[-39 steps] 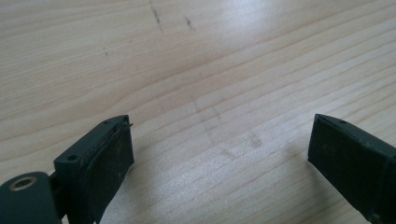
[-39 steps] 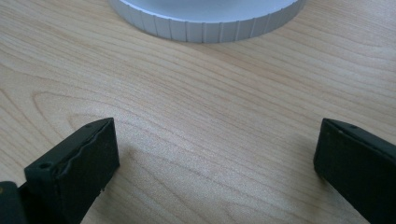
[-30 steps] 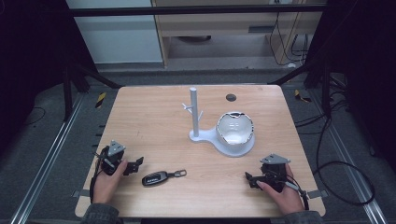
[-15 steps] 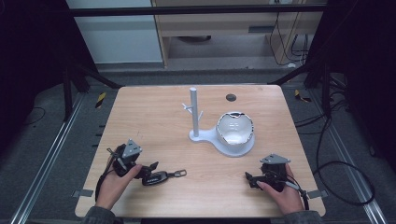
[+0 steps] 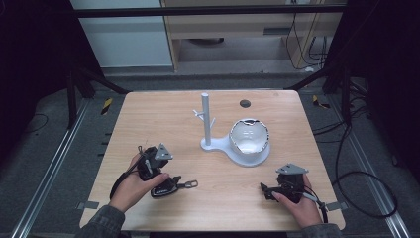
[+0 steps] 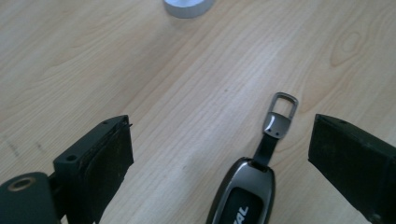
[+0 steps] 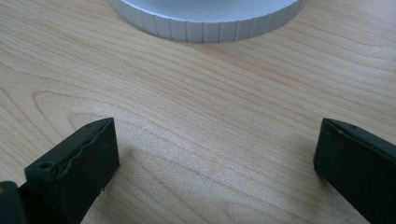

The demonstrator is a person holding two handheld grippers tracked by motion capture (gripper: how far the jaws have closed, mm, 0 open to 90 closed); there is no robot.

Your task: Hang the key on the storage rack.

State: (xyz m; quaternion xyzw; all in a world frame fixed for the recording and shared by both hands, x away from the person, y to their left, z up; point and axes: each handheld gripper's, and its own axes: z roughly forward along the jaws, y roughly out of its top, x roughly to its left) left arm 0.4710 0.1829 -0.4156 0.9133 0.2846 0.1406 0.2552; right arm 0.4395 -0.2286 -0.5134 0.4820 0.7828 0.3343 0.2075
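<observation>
A dark key fob (image 5: 168,188) with a metal loop (image 5: 192,184) lies flat on the wooden table (image 5: 163,124), front left. My left gripper (image 5: 157,174) hangs just over it, open. In the left gripper view the key fob (image 6: 243,198) lies between the two spread jaws of the left gripper (image 6: 224,144), touching neither, and its loop (image 6: 283,108) points away. My right gripper (image 5: 267,191) rests open near the front right edge. The right gripper (image 7: 215,144) has only bare wood between its jaws.
A white stand (image 5: 206,121) with a post, small pegs and a round dish (image 5: 250,139) sits at the table's middle right. Its ribbed base (image 7: 205,23) lies just ahead of the right gripper. A dark round hole (image 5: 244,103) marks the far edge.
My left gripper has moved right along the front of the table and now has its jaws on either side of the key fob. The right gripper has stayed put.
</observation>
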